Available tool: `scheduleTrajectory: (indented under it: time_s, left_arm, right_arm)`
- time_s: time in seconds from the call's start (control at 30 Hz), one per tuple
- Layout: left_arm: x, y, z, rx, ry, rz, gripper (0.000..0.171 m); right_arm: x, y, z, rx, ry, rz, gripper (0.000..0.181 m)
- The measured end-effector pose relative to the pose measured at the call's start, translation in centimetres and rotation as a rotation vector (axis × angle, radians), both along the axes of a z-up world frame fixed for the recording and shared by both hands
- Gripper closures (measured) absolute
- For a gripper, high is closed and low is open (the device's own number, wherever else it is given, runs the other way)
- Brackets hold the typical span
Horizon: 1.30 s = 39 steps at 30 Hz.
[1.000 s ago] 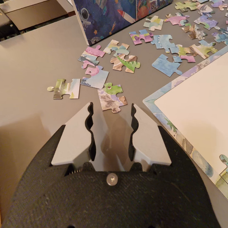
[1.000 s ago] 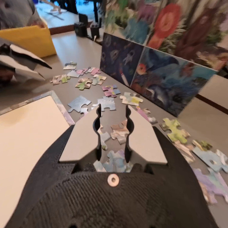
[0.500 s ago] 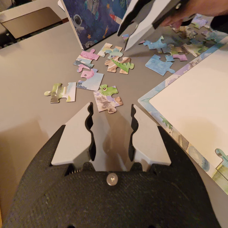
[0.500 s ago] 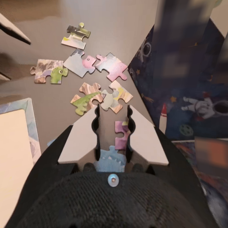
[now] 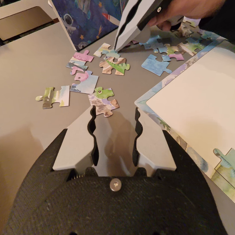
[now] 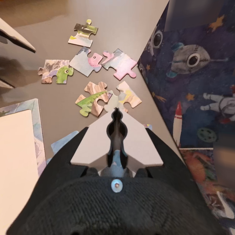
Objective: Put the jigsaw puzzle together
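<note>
My left gripper (image 5: 114, 109) is open and empty just above the grey table, with a green dinosaur-head piece (image 5: 103, 100) right in front of its tips. My right gripper (image 6: 116, 109) is shut. Its tips rest on the near edge of a pastel yellow-and-teal piece (image 6: 128, 97) lying flat on the table. In the left wrist view, that gripper (image 5: 116, 49) comes down steeply onto the same piece (image 5: 101, 49). A brown piece with a green tail (image 6: 94, 100) touches it. The puzzle tray (image 5: 141, 103) lies to the right, with one piece (image 5: 223, 165) set at its near corner.
Loose pieces lie between the grippers: a pink dinosaur-head piece (image 5: 85, 81), a pink piece (image 5: 80, 61), a green-black piece (image 5: 53, 96) and a blue piece (image 5: 155, 64). A space-picture box (image 5: 89, 19) stands behind them. A hand (image 5: 190, 10) holds the right gripper. The tips of one gripper are about 15 centimeters away from the tips of the other.
My right gripper swung left across the table, came down on the pastel piece and closed from open. My left gripper stayed open and hardly moved.
</note>
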<state>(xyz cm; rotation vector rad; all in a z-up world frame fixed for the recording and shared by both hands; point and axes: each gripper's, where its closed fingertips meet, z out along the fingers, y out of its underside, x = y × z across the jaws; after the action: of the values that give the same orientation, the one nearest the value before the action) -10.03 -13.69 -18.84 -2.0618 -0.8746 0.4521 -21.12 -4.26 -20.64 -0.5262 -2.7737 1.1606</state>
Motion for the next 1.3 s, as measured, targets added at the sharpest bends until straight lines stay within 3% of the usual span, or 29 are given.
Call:
scheduleTrajectory:
  time_s: [0.2, 0.47, 0.6, 0.8, 1.0, 1.3]
  left_arm:
    - [-0.1, -0.1, -0.2, 0.001, -0.015, 0.005, 0.112]
    - [-0.1, 0.0, -0.3, -0.011, -0.017, 0.002, 0.112]
    - [-0.1, 0.0, -0.1, -0.001, -0.009, 0.004, 0.112]
    - [-0.1, 0.0, -0.1, -0.005, -0.007, 0.001, 0.112]
    - [-0.1, 0.0, -0.1, -0.002, -0.005, 0.002, 0.112]
    - [-0.1, -0.1, 0.0, 0.000, 0.000, 0.003, 0.112]
  right_arm:
    - [1.5, 1.6, -0.1, 0.001, -0.015, -0.013, 0.179]
    - [0.2, 1.2, 0.5, -0.095, -0.014, -0.050, 0.139]
    - [-0.1, 0.8, 0.3, -0.098, -0.043, -0.043, 0.132]
    - [-0.6, 0.1, -0.2, -0.005, 0.051, -0.019, 0.136]
    - [-0.6, -1.1, -0.2, -0.007, 0.050, -0.013, 0.149]
    - [0.1, -0.5, -0.1, -0.008, 0.033, -0.013, 0.151]
